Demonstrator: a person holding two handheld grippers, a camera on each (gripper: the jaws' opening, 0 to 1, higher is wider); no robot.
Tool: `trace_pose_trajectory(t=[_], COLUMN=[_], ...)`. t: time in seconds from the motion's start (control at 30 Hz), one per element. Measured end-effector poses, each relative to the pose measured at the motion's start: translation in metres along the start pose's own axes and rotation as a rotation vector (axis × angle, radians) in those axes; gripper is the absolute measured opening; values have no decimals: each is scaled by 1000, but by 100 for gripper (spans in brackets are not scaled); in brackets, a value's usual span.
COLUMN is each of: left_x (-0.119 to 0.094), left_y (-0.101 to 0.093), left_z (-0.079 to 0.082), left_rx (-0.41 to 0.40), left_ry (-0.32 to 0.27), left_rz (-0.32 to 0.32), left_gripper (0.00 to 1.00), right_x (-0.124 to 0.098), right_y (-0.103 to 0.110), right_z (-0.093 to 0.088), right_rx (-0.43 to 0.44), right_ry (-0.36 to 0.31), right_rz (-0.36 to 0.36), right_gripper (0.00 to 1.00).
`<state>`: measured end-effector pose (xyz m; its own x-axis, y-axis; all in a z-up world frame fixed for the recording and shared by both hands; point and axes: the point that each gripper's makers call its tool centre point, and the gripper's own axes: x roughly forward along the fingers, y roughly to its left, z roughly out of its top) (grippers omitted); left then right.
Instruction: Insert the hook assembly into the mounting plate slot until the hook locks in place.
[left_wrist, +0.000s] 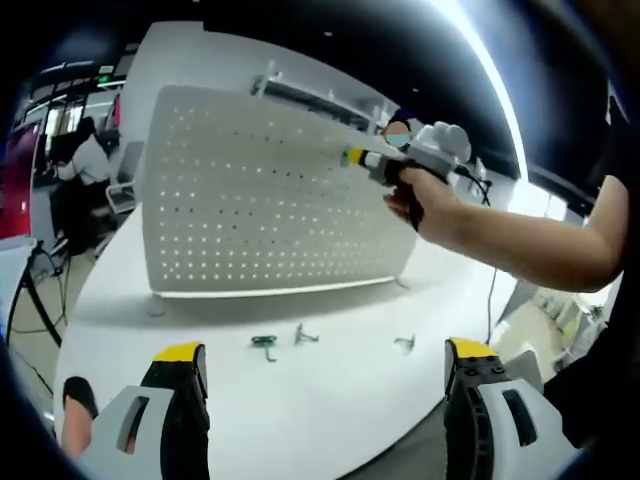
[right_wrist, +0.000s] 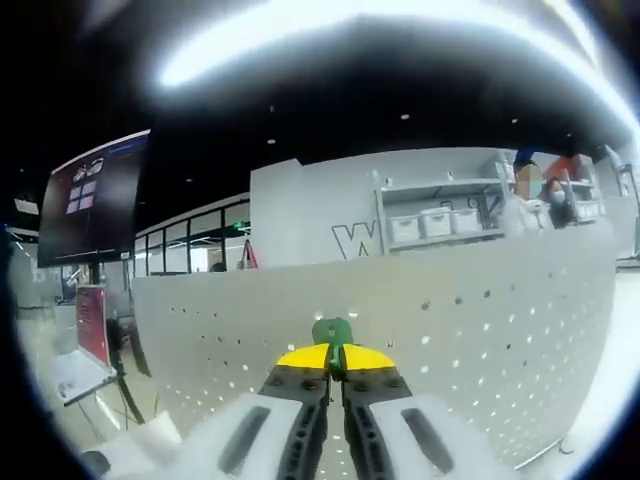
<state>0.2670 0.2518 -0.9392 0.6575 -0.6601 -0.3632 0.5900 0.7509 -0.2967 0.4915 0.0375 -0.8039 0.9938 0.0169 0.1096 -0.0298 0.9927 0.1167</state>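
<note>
A white pegboard mounting plate stands upright on the white table. Three small hooks lie in front of it: a green one, a metal one and another metal one. My left gripper hangs open low over the table's near edge, holding nothing. A hand holds my right gripper at the plate's upper right face. In the right gripper view, my right gripper is shut on a green hook, close to the perforated plate.
A person sits at a desk far left behind the table. A cable trails off the table's right side. A dark screen and shelves with boxes stand behind the plate.
</note>
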Motion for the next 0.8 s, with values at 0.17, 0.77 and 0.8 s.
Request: trace_pose_trajectory(t=[0.17, 0.77, 0.8], left_x=[0, 3, 4], left_y=[-2, -1, -1], left_z=[1, -6, -7], left_rx=[-1, 8, 6], left_ry=[-4, 24, 28], left_rz=[-5, -3, -3], left_gripper=[100, 100, 100], right_x=[4, 6, 7], right_y=[-6, -11, -8], right_z=[5, 3, 3], right_rx=[-18, 22, 13], right_ry=[-11, -32, -33], right_rz=[-30, -65, -64], right_gripper=[0, 0, 0])
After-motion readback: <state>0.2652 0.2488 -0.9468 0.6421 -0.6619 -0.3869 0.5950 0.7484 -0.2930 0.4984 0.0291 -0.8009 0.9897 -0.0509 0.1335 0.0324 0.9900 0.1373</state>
